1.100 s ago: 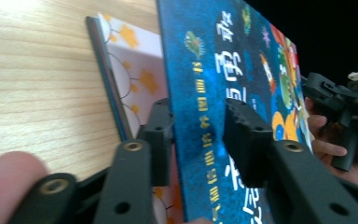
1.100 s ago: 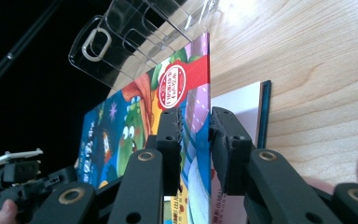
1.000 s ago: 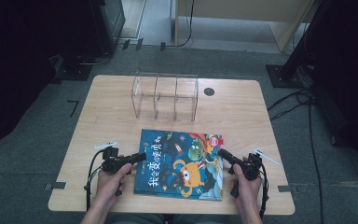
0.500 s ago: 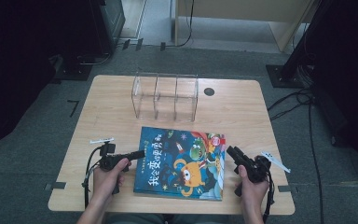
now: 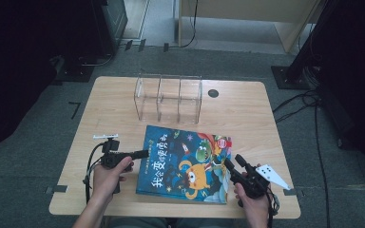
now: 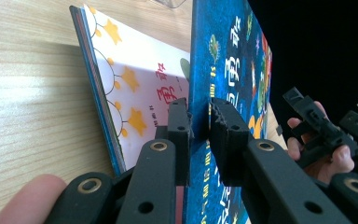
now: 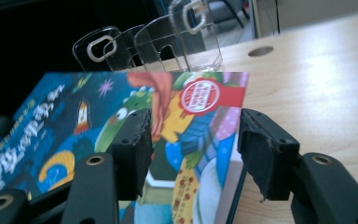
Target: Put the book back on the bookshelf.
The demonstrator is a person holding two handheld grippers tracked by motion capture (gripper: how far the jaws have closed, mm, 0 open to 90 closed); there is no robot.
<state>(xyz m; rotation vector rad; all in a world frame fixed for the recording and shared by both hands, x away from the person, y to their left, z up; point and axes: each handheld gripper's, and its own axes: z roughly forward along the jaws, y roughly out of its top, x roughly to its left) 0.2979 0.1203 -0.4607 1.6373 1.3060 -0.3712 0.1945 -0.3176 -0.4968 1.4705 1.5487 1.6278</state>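
Lying on the near middle of the surface (image 5: 114,102), the picture book (image 5: 185,164) sits just in front of the empty clear divider rack (image 5: 168,97); filing it there looks like the aim, barely begun. The left gripper (image 6: 199,126) jaws pinch the front cover, lifted off the pages. The right gripper (image 7: 193,140) jaws stand wide at the opposite edge. The book's spine runs nearly front-to-back.

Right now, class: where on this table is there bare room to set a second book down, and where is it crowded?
Free: the table left of the clear rack, and right of it past the round hole. Crowded: the near middle, with the picture book, left gripper and right gripper.
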